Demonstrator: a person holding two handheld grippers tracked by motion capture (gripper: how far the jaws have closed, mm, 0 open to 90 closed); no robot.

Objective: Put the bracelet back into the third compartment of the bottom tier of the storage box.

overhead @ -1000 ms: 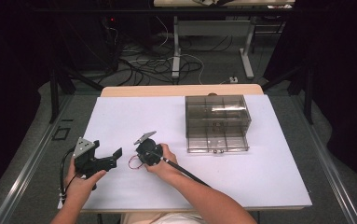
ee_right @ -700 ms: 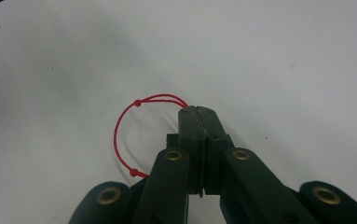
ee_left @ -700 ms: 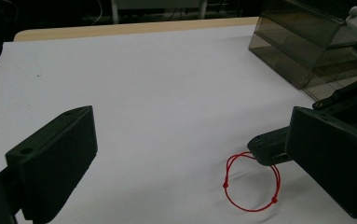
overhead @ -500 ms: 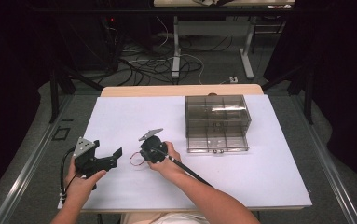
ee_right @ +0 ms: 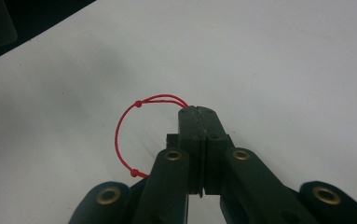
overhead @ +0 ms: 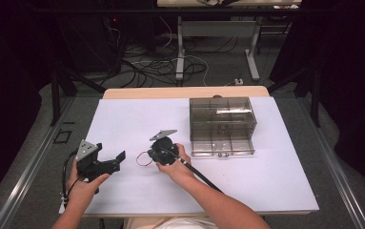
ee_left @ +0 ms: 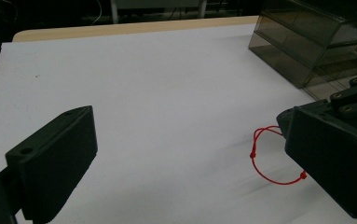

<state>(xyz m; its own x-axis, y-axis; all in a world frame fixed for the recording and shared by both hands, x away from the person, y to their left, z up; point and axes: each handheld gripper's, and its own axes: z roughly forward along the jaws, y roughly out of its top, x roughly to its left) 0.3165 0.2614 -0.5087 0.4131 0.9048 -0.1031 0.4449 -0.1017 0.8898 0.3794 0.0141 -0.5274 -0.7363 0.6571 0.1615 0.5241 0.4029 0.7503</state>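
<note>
Right tongs (ee_right: 198,112) pinch a thin red cord loop (ee_right: 125,140); left tongs (ee_left: 185,154) gape apart.
Loop lies flat on the white counter (overhead: 123,119), between both tongs; smoky clear plastic drawer box (overhead: 222,125) beyond, contents unclear.

1. The white table (overhead: 123,119) lies bare along its far-left corner, left edge and near-right corner: open passage there.
2. A clear drawer box (overhead: 222,125) stands by the far-right edge, blocking that quarter.
3. A red string loop (overhead: 143,159) lies mid-table, between the left gripper (overhead: 111,161) and the right gripper (overhead: 152,155), narrowing the gap between them.
</note>
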